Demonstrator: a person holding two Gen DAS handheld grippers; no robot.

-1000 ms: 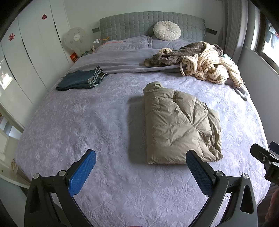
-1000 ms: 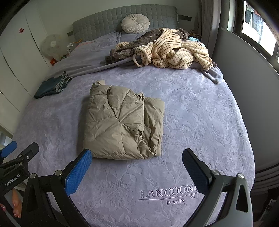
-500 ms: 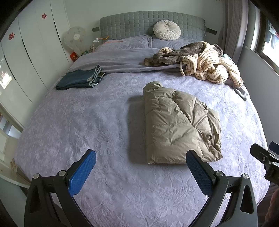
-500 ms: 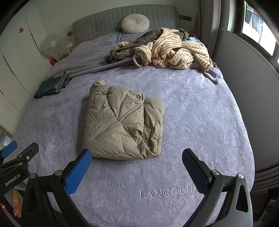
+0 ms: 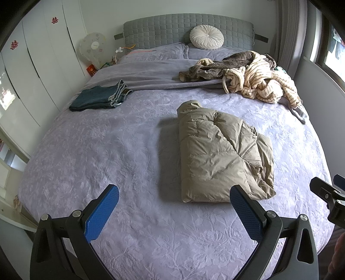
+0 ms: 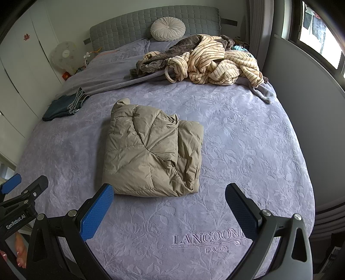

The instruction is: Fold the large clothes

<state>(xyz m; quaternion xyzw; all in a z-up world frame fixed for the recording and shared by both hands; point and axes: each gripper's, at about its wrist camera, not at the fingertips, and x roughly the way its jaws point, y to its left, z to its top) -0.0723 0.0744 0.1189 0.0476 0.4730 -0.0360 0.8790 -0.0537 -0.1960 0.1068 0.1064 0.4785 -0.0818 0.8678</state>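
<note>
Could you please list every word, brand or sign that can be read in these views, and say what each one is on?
"LANCOON" above "PARIS": embroidered on the purple bedspread near its foot; the right finger hides the end of the top word.
"GenRobot.AI": on the left gripper, seen from the right wrist view.
Red paper signs on the white wardrobe doors: decorative characters, too small to read.
Red packet beside the fan: print too blurred to read.

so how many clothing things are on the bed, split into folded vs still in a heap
folded: 2, the tan puffer jacket and the jeans
heaped, unfolded: 1 pile of striped and brown robes; how many pieces it holds cannot be told
total: 3 groups
</note>
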